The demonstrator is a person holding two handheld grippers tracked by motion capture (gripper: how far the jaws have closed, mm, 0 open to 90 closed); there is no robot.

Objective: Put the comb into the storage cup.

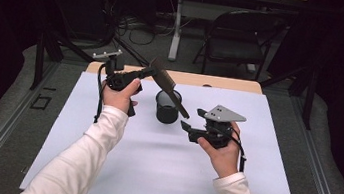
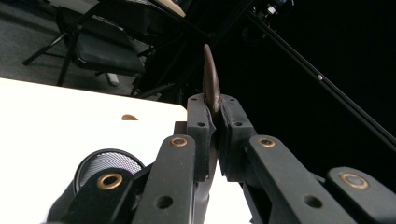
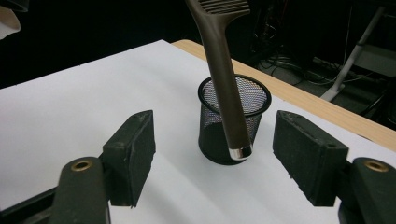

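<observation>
Clearly, the left gripper (image 2: pixel 212 123) is clamped on the head of a brown comb (image 1: pixel 167 85), seen edge-on between its pads in the left gripper view. The comb's handle (image 3: pixel 227 88) is held slanting over the black mesh cup (image 1: pixel 167 107), its metal-capped end just beyond the cup's rim and off the white table cover (image 1: pixel 249 188). The right gripper (image 3: pixel 215 158) is held with its jaws apart and nothing between them, the handle's tip close ahead. The comb is judged light, stiff and smooth, so it could slip; a hold across the handle, near its capped end, is advised.
</observation>
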